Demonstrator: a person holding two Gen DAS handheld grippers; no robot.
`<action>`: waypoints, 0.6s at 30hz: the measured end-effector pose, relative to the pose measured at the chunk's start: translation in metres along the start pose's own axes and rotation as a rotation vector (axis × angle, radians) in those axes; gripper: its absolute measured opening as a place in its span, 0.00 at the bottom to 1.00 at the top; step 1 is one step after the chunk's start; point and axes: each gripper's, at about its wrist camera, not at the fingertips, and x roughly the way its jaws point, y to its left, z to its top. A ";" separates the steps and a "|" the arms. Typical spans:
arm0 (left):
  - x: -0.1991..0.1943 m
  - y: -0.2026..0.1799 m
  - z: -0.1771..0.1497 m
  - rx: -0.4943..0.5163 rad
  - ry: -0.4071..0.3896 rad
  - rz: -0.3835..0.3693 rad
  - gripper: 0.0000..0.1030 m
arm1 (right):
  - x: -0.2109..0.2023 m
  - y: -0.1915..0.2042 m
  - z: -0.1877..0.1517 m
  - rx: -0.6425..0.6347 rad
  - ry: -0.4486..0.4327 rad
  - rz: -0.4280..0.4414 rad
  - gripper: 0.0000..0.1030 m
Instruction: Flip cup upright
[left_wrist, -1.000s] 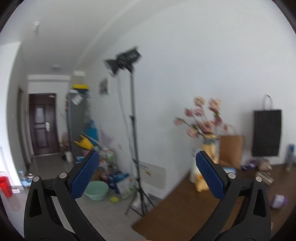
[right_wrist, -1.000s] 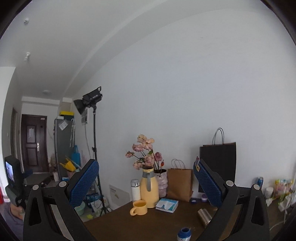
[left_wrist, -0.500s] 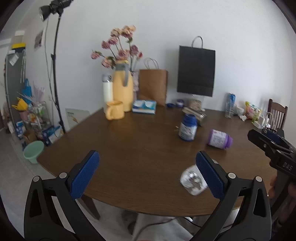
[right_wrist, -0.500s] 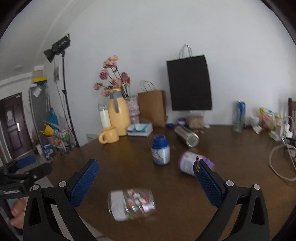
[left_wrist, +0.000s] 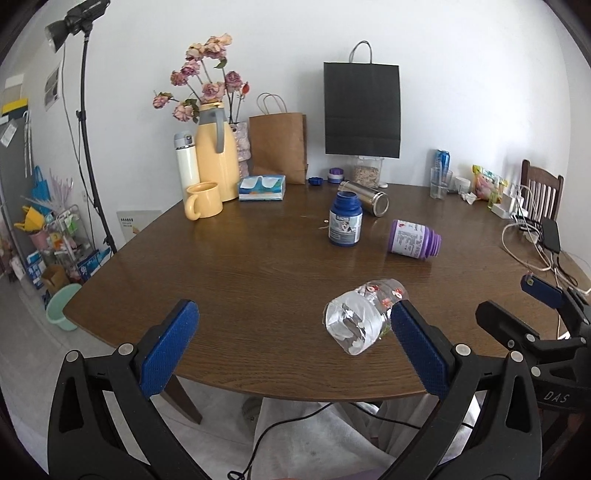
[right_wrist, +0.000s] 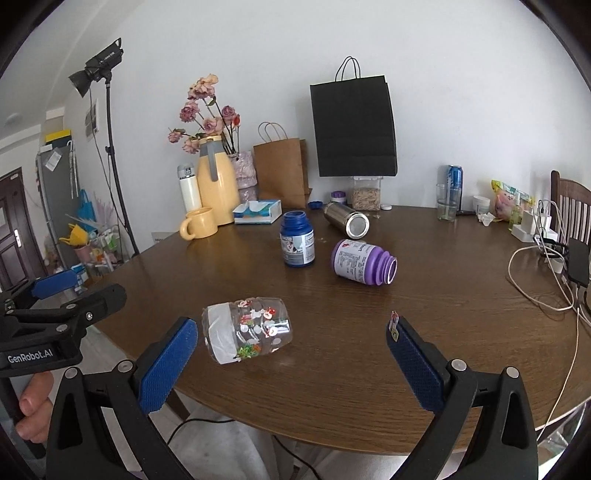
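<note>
Both grippers, left gripper (left_wrist: 291, 349) and right gripper (right_wrist: 291, 363), gape empty, now nearer toppled cup (right_wrist: 246, 329) (on side).

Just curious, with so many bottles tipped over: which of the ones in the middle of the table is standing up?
The dark blue bottle. The purple bottle, steel flask and clear patterned cup all lie on their sides.

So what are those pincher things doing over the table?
A person holds a claw in each hand. The left claw and right claw are both open and empty, hovering near a clear decorated cup lying on its side on the round wooden table. Nothing has gripped it yet.
</note>
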 end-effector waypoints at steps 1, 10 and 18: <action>0.000 0.000 0.000 0.001 0.000 0.000 1.00 | 0.000 0.000 0.000 0.002 0.004 0.003 1.00; 0.001 0.000 -0.002 0.004 0.008 -0.013 1.00 | 0.002 0.004 -0.002 -0.008 0.027 0.007 1.00; 0.005 -0.001 -0.005 0.040 0.001 -0.086 1.00 | 0.004 0.000 -0.003 -0.009 0.091 0.019 1.00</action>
